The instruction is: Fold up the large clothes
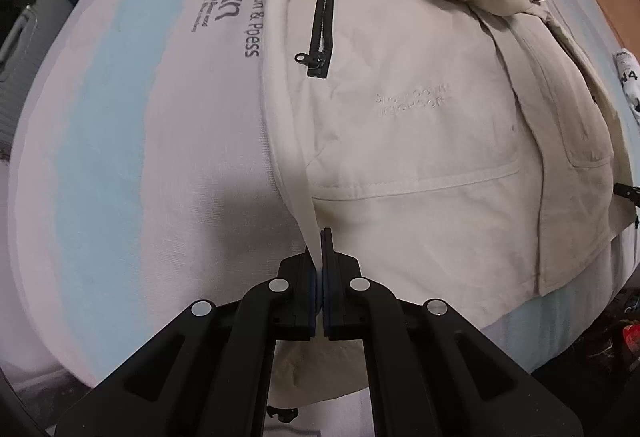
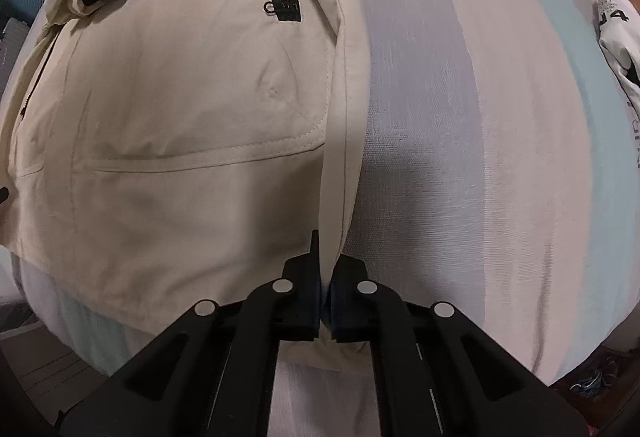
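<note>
A cream jacket (image 1: pixel 400 125) lies across a striped bed (image 1: pixel 120 157), filling each frame's centre. The left hand-held gripper (image 1: pixel 321 257) and right hand-held gripper (image 2: pixel 326 269) each pinch a side edge at lower centre. The fabric looks soft, floppy and light; hems and corners are probably the best holds.

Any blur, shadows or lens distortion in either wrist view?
Left wrist: heavy fisheye bulge, dark corners, sharp, left gripper casts a shadow on the striped bedsheet beside the beige zip-pocket jacket. Right wrist: same bulge, sheet streaked by slight motion blur.
</note>
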Available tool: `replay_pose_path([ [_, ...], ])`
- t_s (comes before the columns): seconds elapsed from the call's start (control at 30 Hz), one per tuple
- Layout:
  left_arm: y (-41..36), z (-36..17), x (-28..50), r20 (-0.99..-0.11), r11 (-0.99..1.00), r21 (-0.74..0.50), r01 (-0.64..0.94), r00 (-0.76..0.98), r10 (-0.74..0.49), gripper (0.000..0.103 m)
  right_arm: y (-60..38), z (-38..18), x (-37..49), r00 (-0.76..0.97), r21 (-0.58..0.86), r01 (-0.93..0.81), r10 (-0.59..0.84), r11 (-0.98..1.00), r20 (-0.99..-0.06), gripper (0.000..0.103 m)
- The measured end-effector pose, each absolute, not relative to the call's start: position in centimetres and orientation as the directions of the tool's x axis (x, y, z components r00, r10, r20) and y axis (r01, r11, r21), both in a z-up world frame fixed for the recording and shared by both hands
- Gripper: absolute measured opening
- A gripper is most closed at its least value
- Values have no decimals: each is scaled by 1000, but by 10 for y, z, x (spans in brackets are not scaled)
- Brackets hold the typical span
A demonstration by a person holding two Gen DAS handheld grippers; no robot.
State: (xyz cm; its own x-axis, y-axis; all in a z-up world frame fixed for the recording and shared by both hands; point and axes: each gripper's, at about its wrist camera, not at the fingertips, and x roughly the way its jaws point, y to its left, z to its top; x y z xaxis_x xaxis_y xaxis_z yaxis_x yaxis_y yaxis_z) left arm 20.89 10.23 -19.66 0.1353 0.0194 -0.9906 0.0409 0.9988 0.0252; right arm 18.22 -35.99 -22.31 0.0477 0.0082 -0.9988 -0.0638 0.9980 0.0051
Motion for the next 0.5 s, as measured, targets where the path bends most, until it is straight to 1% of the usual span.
replay_pose_path([
  [0.13,91,-179,214,-992,999,50,17,119,48,0,-353,-206,188,42,5,-101,10,995,-999,1],
  [0.27,75,-167,217,-991,997,62,38,123,57,0,-343,-191,191,52,3,-132,10,991,-999,1],
  [0.5,73,-155,236,-993,997,44,58,115,37,0,-325,-166,193,61,-12,-133,-4,991,-998,1],
])
